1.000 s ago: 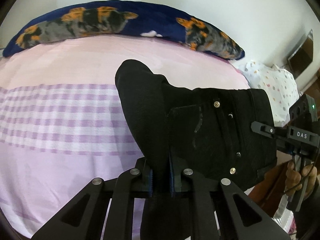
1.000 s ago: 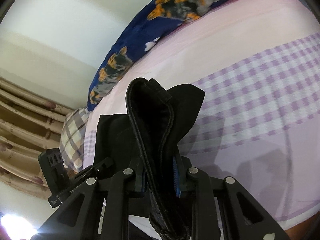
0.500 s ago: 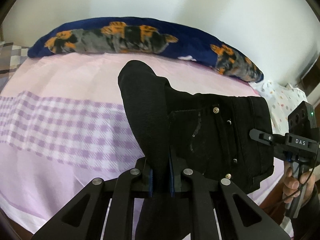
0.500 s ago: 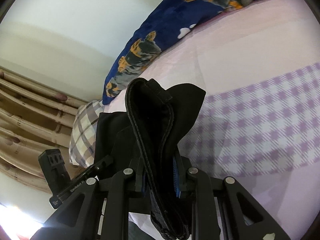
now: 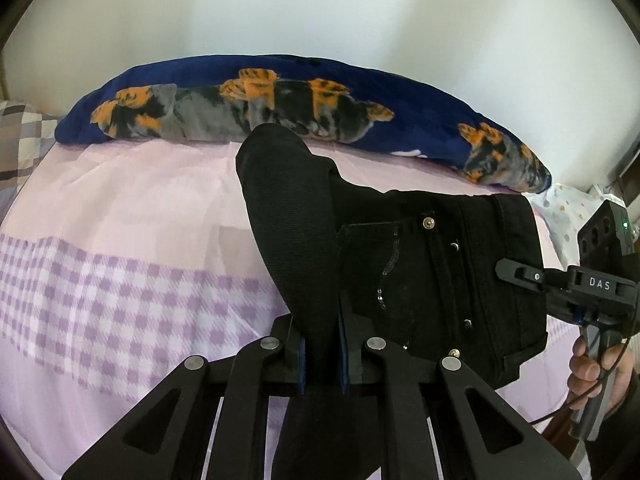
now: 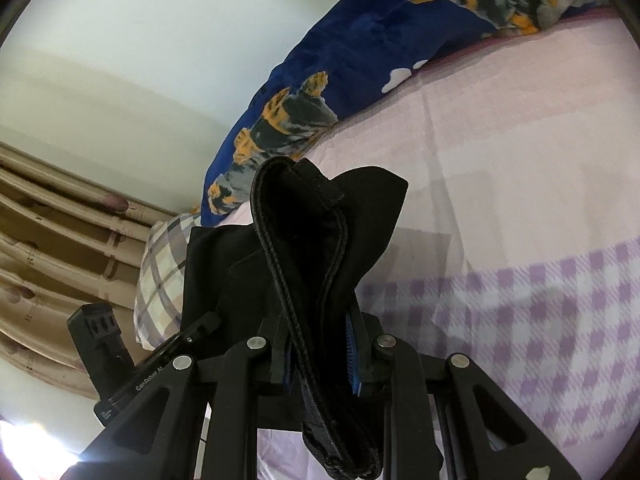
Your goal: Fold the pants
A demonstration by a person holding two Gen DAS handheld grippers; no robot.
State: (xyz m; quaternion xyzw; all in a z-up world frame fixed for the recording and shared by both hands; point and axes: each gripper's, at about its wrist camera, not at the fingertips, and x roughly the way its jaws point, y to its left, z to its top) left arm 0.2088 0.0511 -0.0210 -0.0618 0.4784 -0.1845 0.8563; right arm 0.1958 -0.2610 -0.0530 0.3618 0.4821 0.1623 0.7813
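Black pants (image 5: 420, 280) with metal rivets and a button hang in the air above the bed, stretched between both grippers. My left gripper (image 5: 322, 356) is shut on one corner of the waist end. My right gripper (image 6: 322, 354) is shut on the other corner, a thick bunch of waistband (image 6: 304, 240). The right gripper also shows at the right edge of the left wrist view (image 5: 560, 284), and the left gripper shows at the lower left of the right wrist view (image 6: 120, 368). The pant legs below are hidden.
A bed with a pink and purple checked sheet (image 5: 120, 280) lies beneath. A long navy pillow with orange and grey print (image 5: 280, 104) lies along the white wall. A checked pillow (image 6: 160, 276) and beige curtains (image 6: 60, 240) are at one side; a dotted pillow (image 5: 568, 216) at the other.
Both grippers have lifted and tilted up with the pants held taut between them; more wall and less bed is in view. Both grips are unchanged.
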